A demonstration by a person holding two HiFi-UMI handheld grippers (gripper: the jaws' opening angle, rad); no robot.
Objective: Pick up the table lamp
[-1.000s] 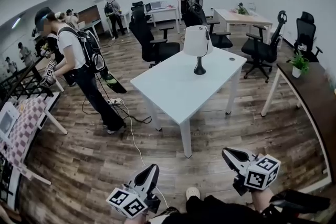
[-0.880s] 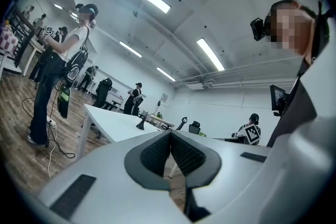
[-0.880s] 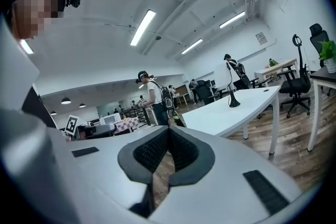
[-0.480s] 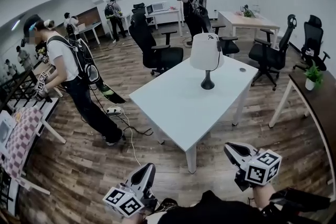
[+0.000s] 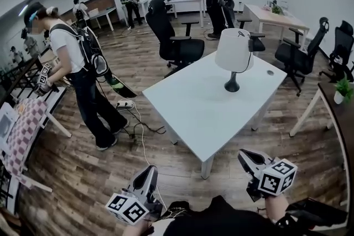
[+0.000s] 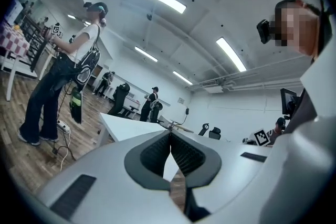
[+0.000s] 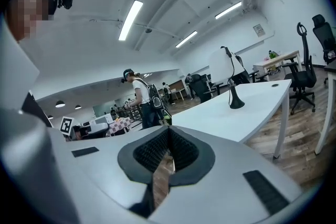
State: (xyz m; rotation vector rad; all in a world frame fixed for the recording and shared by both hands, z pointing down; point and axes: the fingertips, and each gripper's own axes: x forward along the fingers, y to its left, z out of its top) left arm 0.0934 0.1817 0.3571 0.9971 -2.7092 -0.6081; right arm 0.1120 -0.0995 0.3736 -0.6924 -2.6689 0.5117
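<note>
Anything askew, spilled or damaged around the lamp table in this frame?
Nothing stands out. The table lamp stands upright on the white table. A power strip with loose cables lies on the floor beside it.

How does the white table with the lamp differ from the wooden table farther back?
The white table has a white top and carries the table lamp; the wooden table has a pale wood top and carries a small plant. The white table stands nearer the viewer, the wooden table close to the back wall. Both have black office chairs beside them.
</note>
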